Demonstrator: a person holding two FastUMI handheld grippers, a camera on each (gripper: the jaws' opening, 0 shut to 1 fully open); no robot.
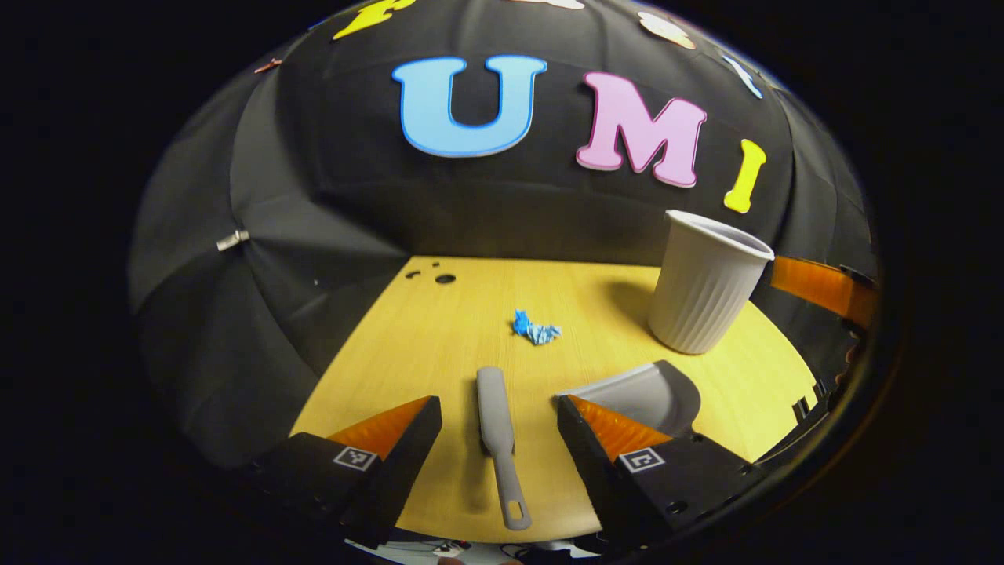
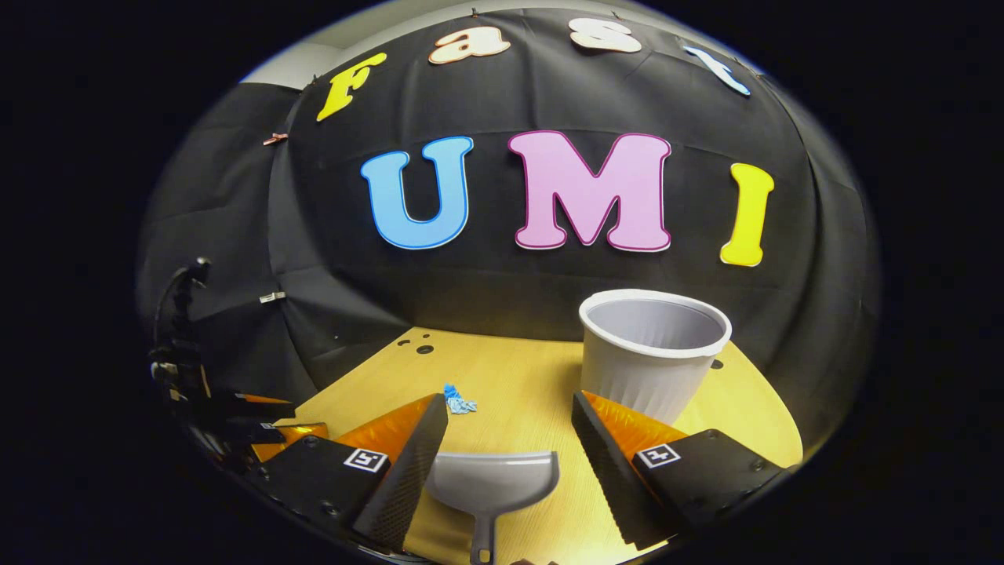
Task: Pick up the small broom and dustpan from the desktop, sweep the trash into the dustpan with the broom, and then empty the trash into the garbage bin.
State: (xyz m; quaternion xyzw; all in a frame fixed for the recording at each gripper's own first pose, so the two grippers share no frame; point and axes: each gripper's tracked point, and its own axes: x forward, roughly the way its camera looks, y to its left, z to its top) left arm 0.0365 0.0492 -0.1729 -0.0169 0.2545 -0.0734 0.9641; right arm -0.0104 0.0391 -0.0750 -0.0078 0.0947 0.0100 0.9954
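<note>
The broom [image 1: 497, 424] lay flat on the counter [image 1: 408, 345], handle toward the near edge, brush end pointing at the blue scrap of trash [image 1: 536, 328] a little beyond it. The left hand-held gripper [image 1: 499, 416] hung above the broom with its jaws spread wide, one on each side of the handle, touching nothing. Just to the right of the broom sat the dustpan [image 1: 643, 392], and beyond the dustpan, toward the wall, stood the ribbed bin [image 1: 704, 282], upright and open-mouthed.

In the right gripper view, the right hand-held gripper [image 2: 510, 435] was likewise open and empty, its jaws straddling the dustpan [image 2: 492, 480], whose mouth faced the trash [image 2: 458, 401] and whose short handle ran back toward the near edge. The bin [image 2: 652, 349] stood just behind the dustpan to the right.

Both tools looked like light, stiff moulded plastic, probably smooth and a little slippery. The broom would likely be best taken across its slim handle, near the middle of its length, so the brush end would not droop or twist. The dustpan would likely want a grip on its narrow handle, held firmly enough to stay level. The trash looked like crumpled paper, very light, and could skid off under a hard sweep.
</note>
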